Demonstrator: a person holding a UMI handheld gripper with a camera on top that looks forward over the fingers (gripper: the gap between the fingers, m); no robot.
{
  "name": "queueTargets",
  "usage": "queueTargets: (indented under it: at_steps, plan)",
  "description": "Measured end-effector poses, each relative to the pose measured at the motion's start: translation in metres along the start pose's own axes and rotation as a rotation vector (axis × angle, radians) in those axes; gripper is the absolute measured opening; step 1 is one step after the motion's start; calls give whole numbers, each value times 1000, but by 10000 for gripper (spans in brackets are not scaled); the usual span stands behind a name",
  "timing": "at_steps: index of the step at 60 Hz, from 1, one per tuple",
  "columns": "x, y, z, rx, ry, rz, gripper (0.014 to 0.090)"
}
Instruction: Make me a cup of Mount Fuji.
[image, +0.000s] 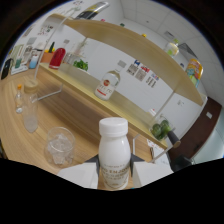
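Red canister at far end of wooden counter, green plant just beside it; papers pinned on white wall behind; long wooden shelf overhead; green leafy thing near counter's other end; dark door beyond

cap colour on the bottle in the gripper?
White cap on a white bottle; gripper view.

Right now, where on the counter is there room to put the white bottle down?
The tongs hold the white bottle. Bare wood lies on the counter between the glass bowl and the back ledge, under the leaning labelled bottle. It is crowded by the small bottle and glass cup.
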Motion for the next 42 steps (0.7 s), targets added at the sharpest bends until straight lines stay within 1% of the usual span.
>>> queueTargets:
  at_steps: [9, 18, 24, 33, 36, 42]
  plan:
    - [-2, -5, 4, 22, 11, -336, 474]
    - [2, -12, 7, 24, 56, -642, 471]
    - [7, -18, 10, 8, 103, -844, 474]
    - [9, -30, 10, 9, 152, -1071, 473]
    - [10, -33, 11, -4, 173, -1139, 474]
    - [7, -32, 12, -37, 174, -1248, 476]
